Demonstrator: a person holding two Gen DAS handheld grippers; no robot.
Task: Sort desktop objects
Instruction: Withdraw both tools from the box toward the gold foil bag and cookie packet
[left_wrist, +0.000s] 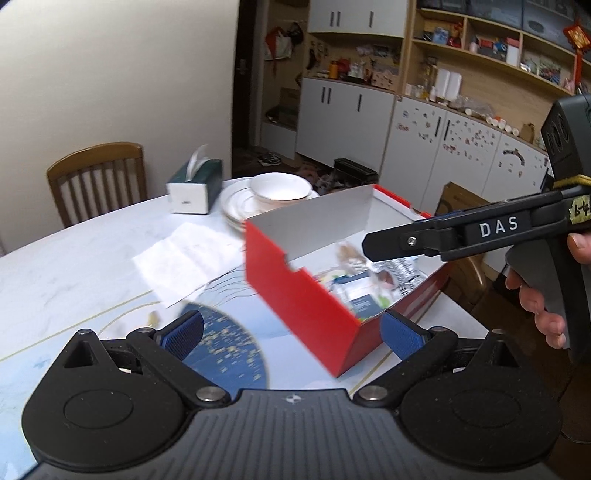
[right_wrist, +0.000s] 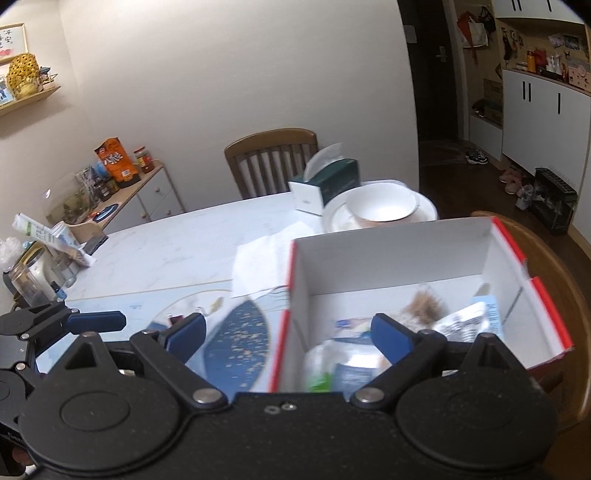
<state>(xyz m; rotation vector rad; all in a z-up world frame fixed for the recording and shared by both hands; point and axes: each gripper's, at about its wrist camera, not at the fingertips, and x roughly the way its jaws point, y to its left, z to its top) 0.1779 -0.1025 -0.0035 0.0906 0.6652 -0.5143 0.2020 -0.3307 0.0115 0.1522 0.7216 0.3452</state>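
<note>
Both of our grippers are spread wide and carry nothing: the left gripper (left_wrist: 291, 334) sits just short of the red box (left_wrist: 314, 295), and the right gripper (right_wrist: 288, 338) hangs over its near edge. Inside the box, under the right gripper, lie several packets (right_wrist: 469, 325), so much of the sorting looks done. Beyond the left gripper, a sheet of paper (left_wrist: 184, 262) remains on the desk (left_wrist: 74, 266), perhaps next.

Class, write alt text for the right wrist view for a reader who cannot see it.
An open gripper hangs empty over the near edge of a red box that holds packets, on a pale table. Behind the box stand a white bowl on plates, a tissue box and a wooden chair.
</note>
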